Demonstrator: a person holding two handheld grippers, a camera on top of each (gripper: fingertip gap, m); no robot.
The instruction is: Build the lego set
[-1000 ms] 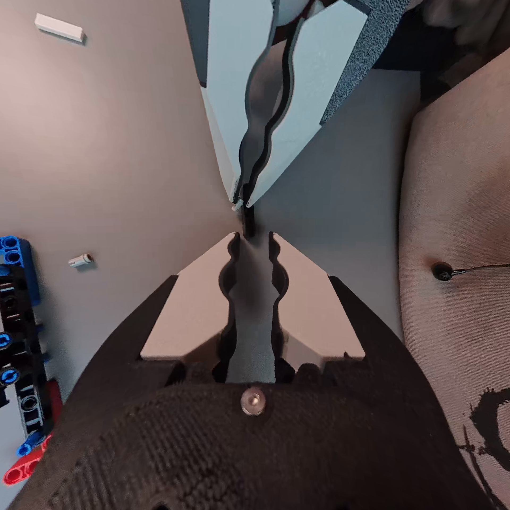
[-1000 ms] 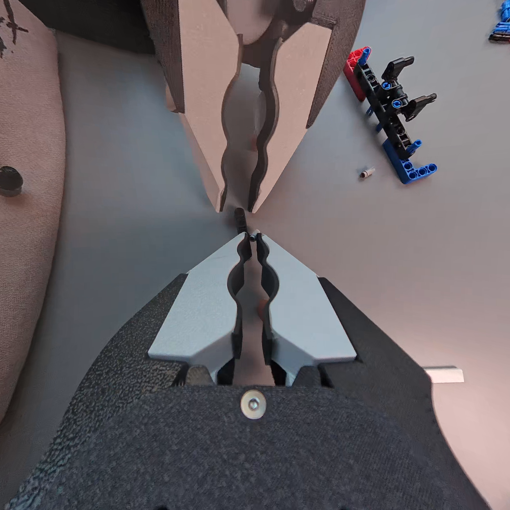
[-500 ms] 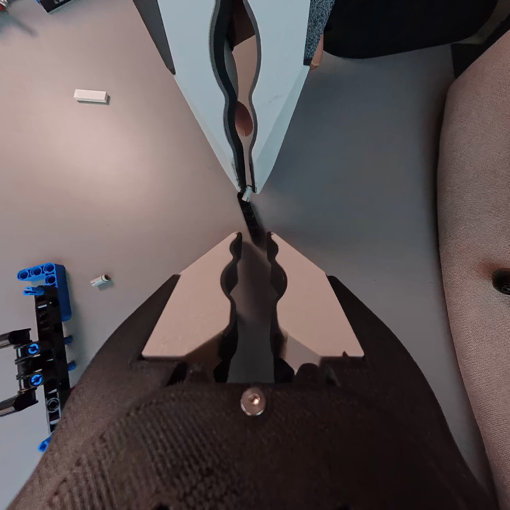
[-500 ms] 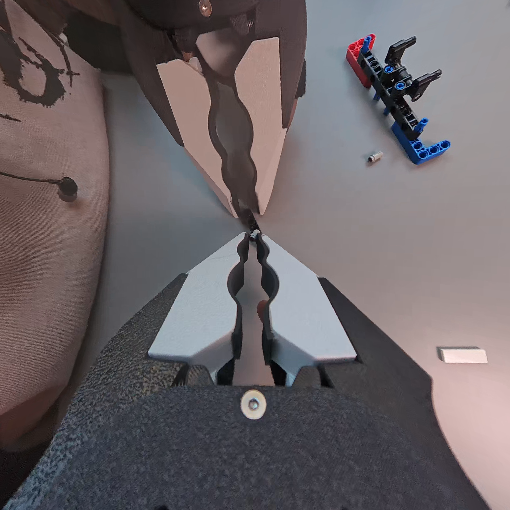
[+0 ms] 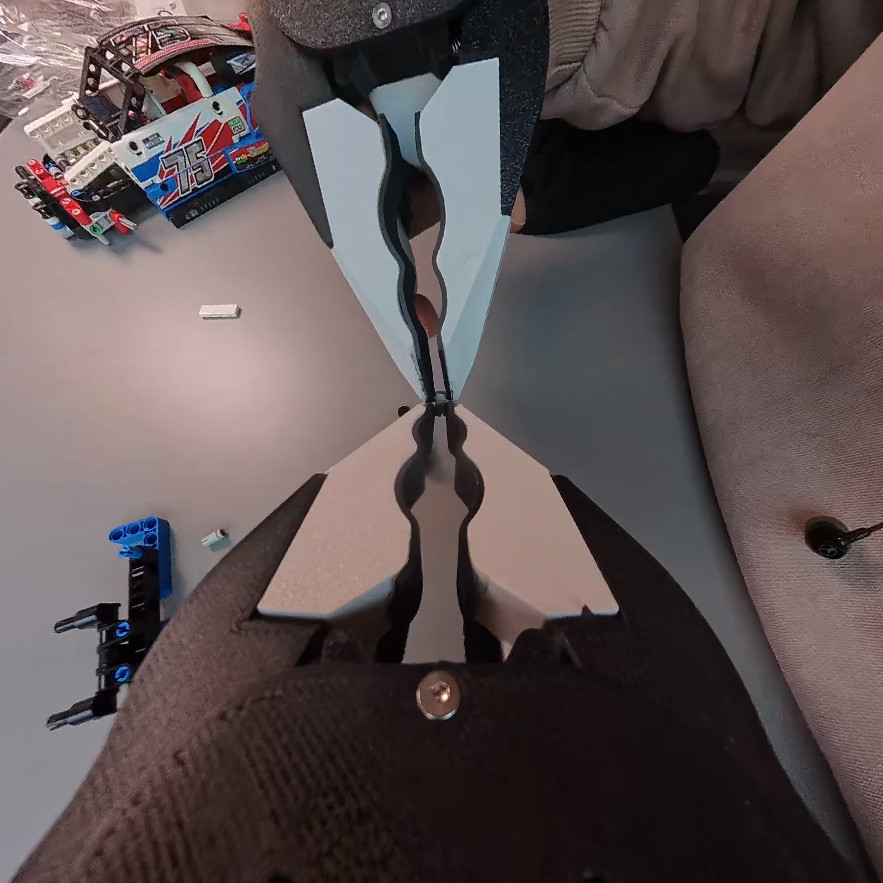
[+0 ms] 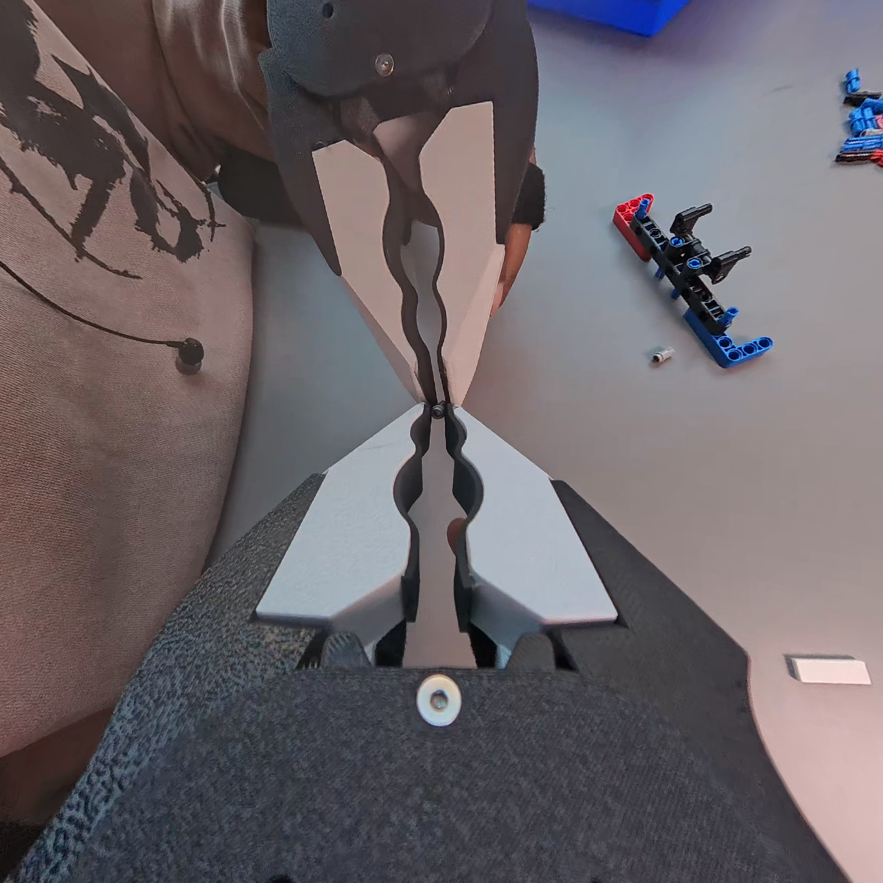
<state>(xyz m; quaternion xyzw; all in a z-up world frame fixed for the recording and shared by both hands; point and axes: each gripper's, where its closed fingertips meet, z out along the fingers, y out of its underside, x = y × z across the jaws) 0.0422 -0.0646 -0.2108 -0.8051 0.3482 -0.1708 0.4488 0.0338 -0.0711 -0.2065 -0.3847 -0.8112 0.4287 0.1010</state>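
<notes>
My left gripper (image 5: 437,414), with beige fingers, and my right gripper (image 6: 437,414), with pale blue fingers, meet tip to tip above the grey table. Both are shut on one small black pin piece (image 6: 437,412), which also shows in the left wrist view (image 5: 438,400), mostly hidden between the tips. The right gripper (image 5: 437,393) comes down from the top of the left wrist view, and the left gripper (image 6: 436,399) does the same in the right wrist view. A black beam assembly with blue and red ends (image 6: 693,272) lies on the table, also seen in the left wrist view (image 5: 129,616).
A small grey bush (image 6: 663,356) lies beside the assembly. A white tile (image 5: 220,311) lies apart on the table. A built race car model (image 5: 157,143) stands at the back. A pile of blue parts (image 6: 865,129) lies far off. A person's beige garment (image 5: 788,430) borders the table. Left and right tips are no more than a few centimetres apart.
The two grippers have closed the gap and now meet tip to tip. My left gripper has shut on the black pin sticking out of the right gripper.
</notes>
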